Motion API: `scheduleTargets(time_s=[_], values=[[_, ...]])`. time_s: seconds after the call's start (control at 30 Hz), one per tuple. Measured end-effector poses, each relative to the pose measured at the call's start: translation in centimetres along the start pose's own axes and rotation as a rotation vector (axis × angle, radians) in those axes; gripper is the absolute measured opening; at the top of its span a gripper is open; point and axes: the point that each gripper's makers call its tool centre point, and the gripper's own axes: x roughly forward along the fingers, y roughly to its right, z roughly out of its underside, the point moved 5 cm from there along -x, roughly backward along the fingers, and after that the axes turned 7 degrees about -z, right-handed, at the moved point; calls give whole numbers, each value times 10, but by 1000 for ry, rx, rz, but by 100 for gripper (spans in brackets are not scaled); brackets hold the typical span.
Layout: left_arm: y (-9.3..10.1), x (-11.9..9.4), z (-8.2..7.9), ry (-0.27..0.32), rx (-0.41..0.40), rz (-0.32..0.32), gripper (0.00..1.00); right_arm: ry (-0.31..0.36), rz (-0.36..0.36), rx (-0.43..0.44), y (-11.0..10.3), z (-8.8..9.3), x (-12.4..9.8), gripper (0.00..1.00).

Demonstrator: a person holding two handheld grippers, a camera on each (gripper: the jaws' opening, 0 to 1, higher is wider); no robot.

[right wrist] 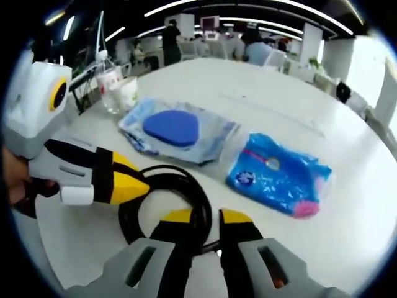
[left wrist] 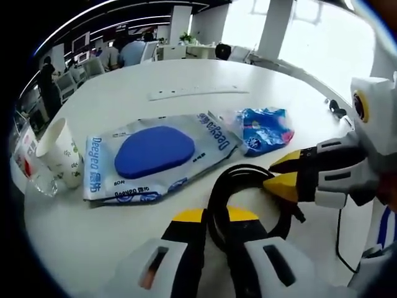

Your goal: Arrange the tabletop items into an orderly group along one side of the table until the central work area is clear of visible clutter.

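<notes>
A coiled black cable [left wrist: 236, 171] lies on the white round table [left wrist: 124, 248] near its front edge. My left gripper [left wrist: 215, 217] has its yellow-tipped jaws closed around a strand of the coil. My right gripper [left wrist: 278, 174] comes in from the right and pinches the coil's far side. In the right gripper view, the cable [right wrist: 195, 192] runs between my right gripper's [right wrist: 206, 218] jaws, and the left gripper [right wrist: 139, 181] meets the loop from the left. A wet-wipes pack with a blue lid [left wrist: 155, 155] [right wrist: 177, 130] and a blue tissue packet [left wrist: 263, 127] [right wrist: 279, 174] lie beyond the cable.
A paper cup [left wrist: 59, 152] [right wrist: 128, 93] and a clear water bottle [left wrist: 28, 158] [right wrist: 108, 84] stand at the table's edge. A thin white strip [left wrist: 198, 93] lies farther back. Office desks and people are behind the table.
</notes>
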Motion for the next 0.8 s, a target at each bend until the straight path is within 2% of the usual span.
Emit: scheduleTargets(time_s=[0.33,0.8], values=[[0,-4,4,6,-3,1,9,50,11,45,2,1,-10,12],[-2,-7,4,19,-1,6,9,62,9,70,-1,2,-12,12]])
